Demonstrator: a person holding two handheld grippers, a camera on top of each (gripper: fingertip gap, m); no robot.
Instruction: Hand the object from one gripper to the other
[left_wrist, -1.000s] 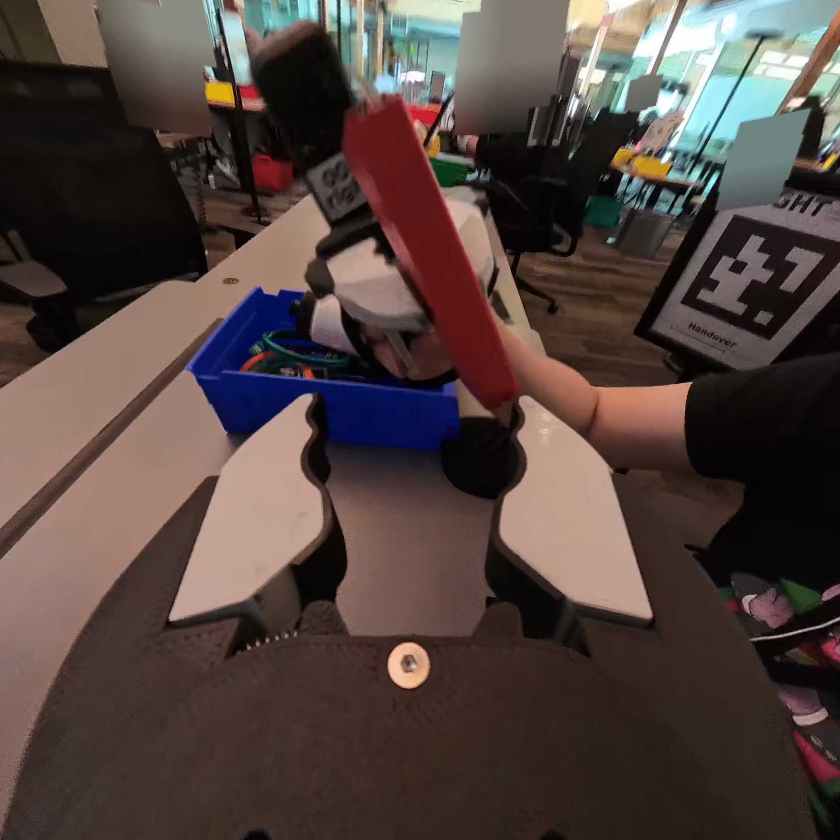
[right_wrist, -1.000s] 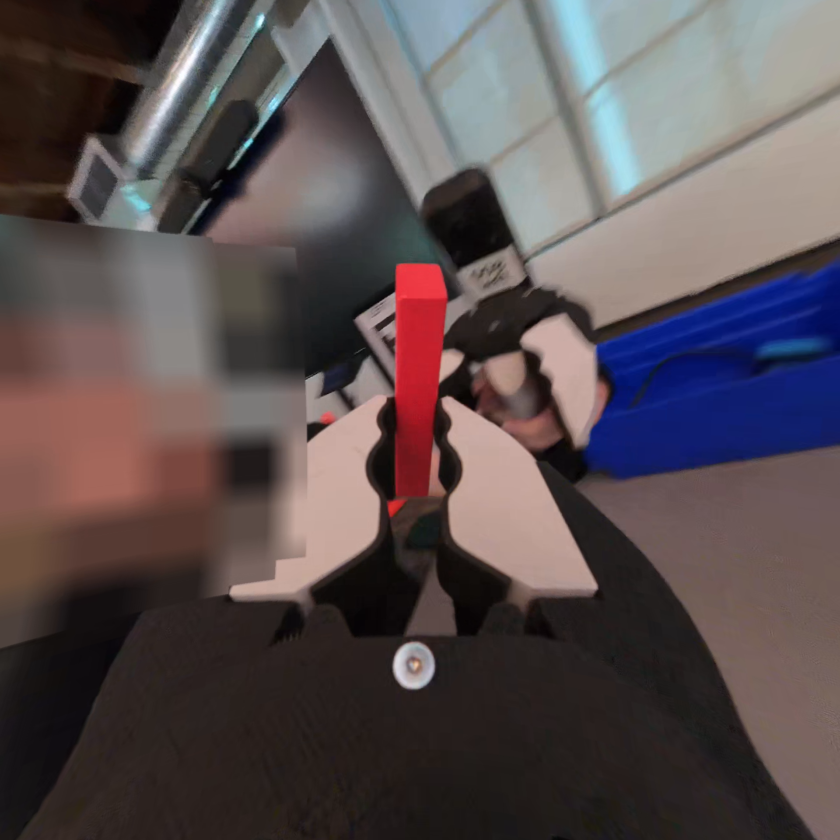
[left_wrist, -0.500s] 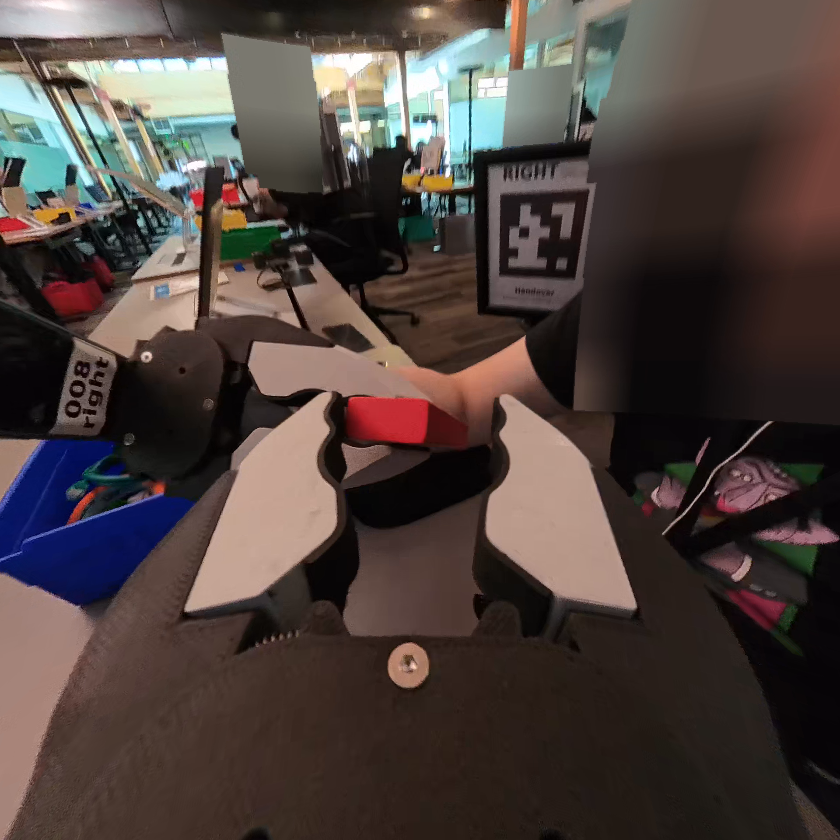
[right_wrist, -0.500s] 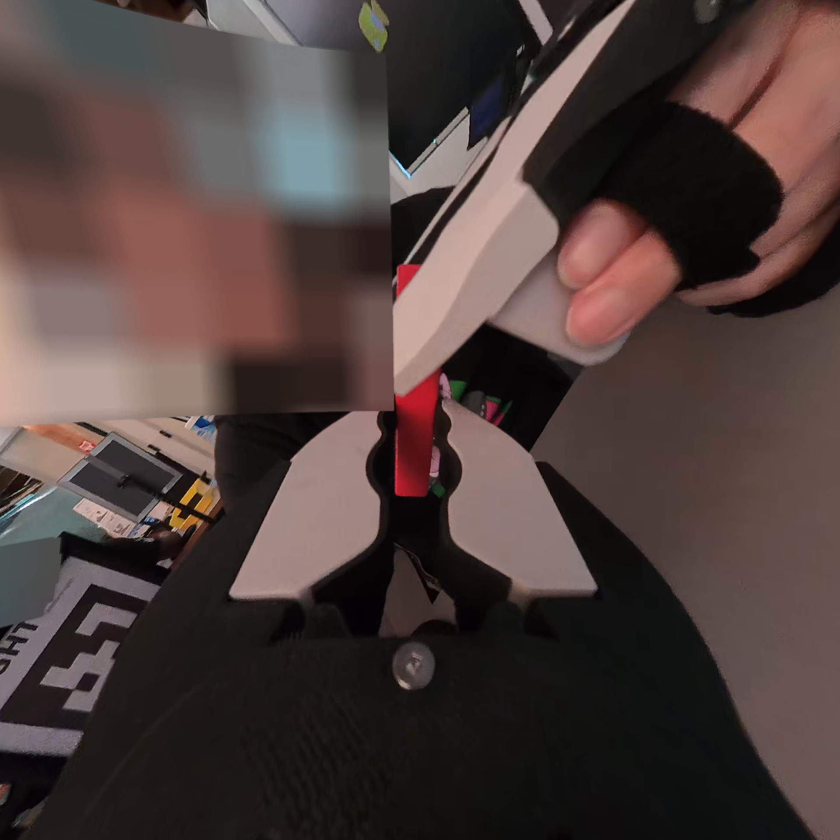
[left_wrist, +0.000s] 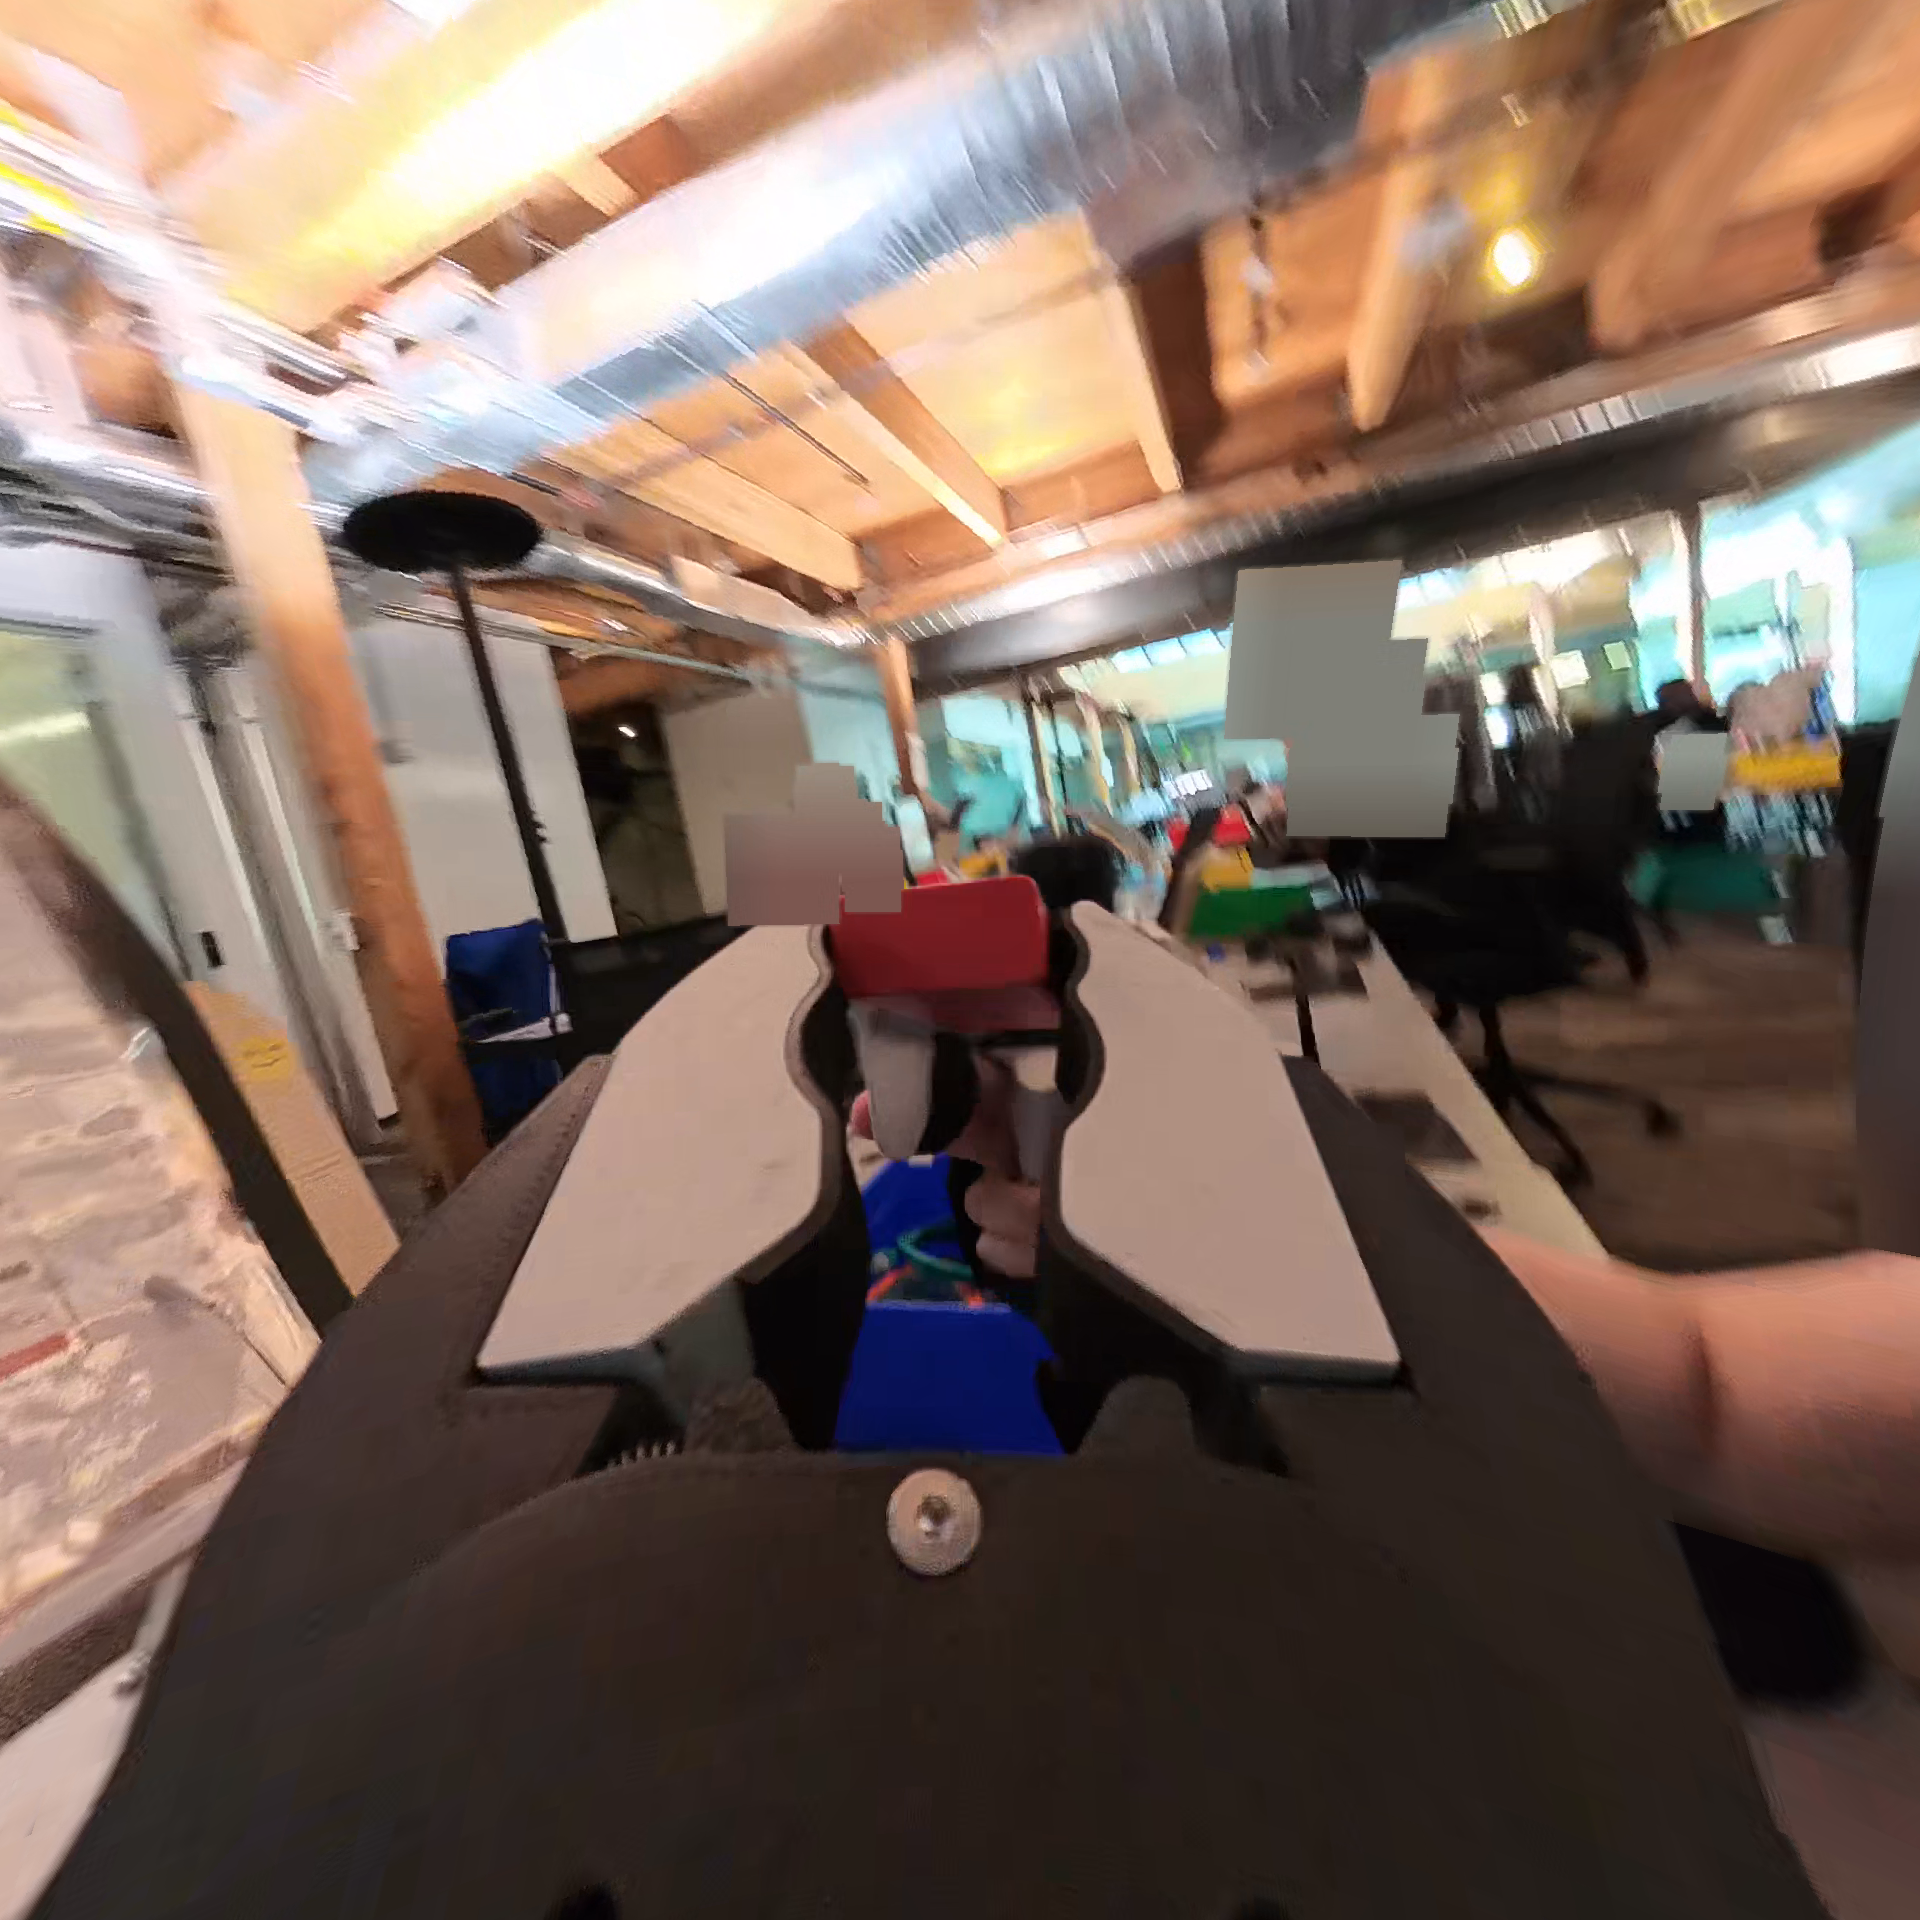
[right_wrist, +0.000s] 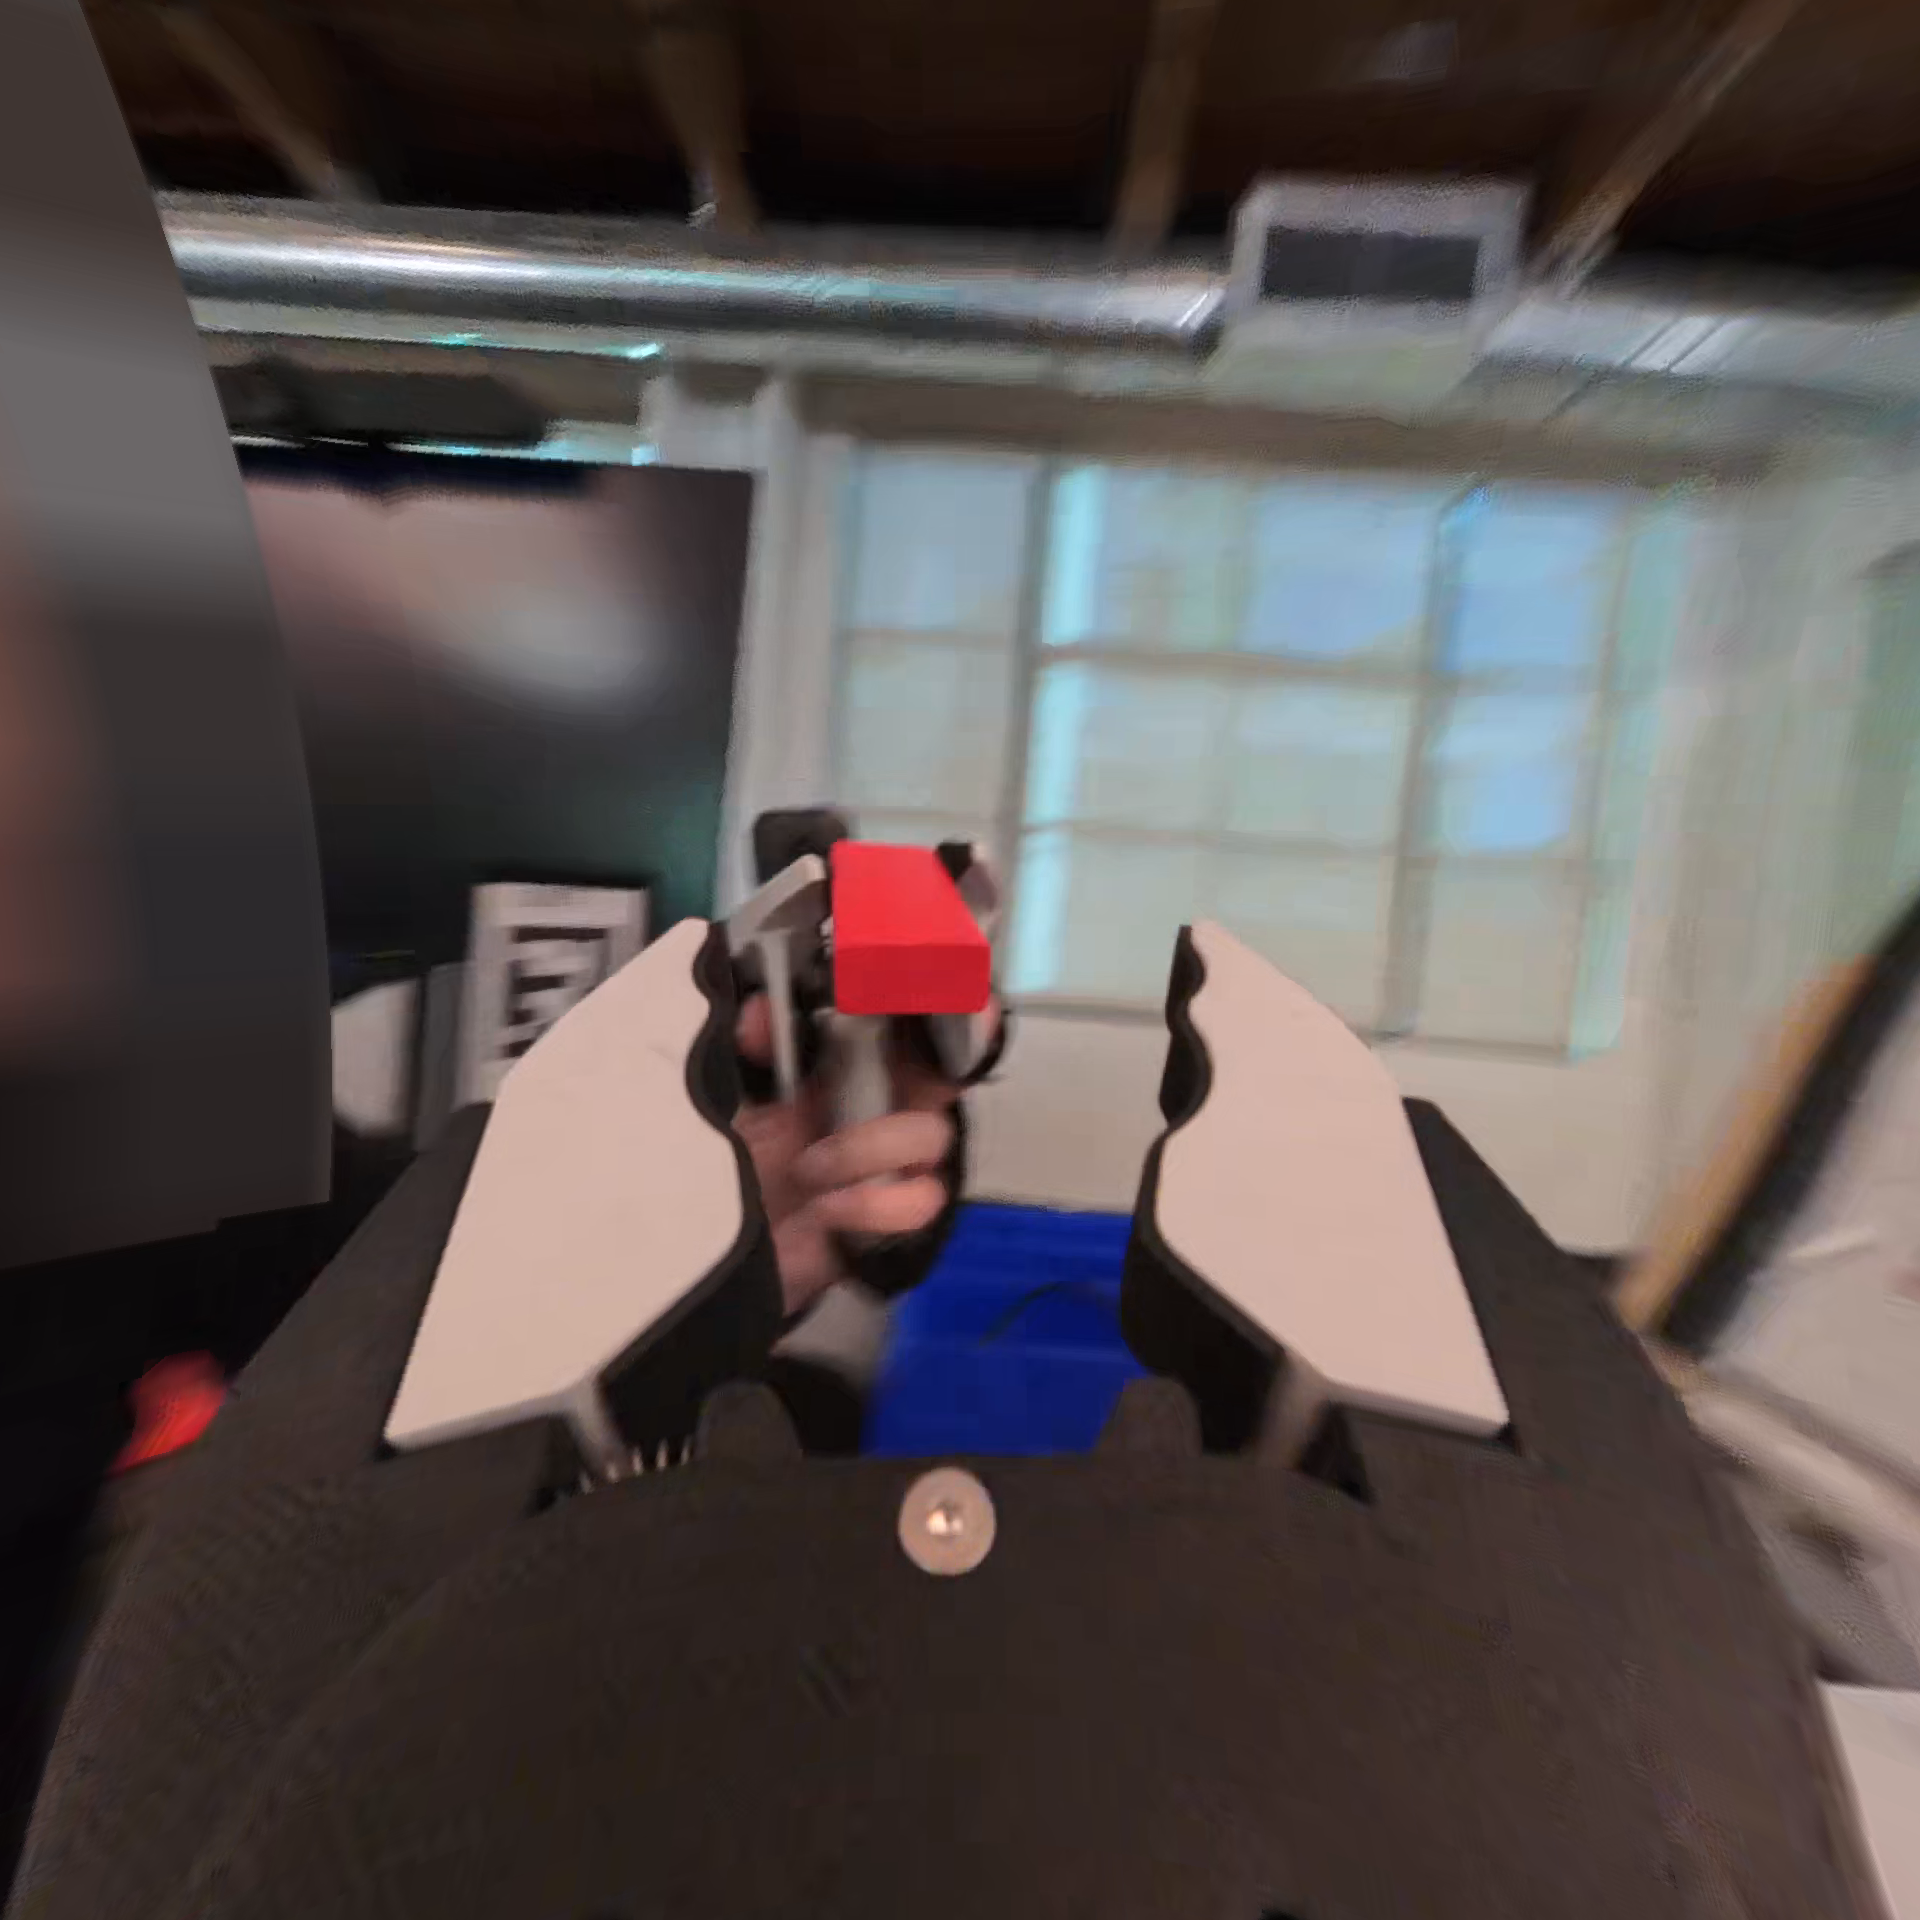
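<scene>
left gripper (left_wrist: 943, 961): we have its tips clamped on the red block (left_wrist: 940, 948), raised high in the air
right gripper (right_wrist: 940, 961): our jaws stand spread wide with nothing between them
block: seen from the right wrist (right_wrist: 906, 940) it sits beyond our open tips, pinched by the left gripper (right_wrist: 868, 951); no contact with the right fingers that we can see
hand: the left one (right_wrist: 868, 1195) grips its handle below the block
bin: blue (right_wrist: 1013, 1340), low and beyond both tools, cables inside
step: we judge the block has changed grippers and the right one is free of it
doing it well: we should hold the left squeeze firm, draw the right straight away without brushing the block's near end, and keep the block level
risk: both views are blurred, so a fast swing could loosen a grip taken only at the tips
</scene>
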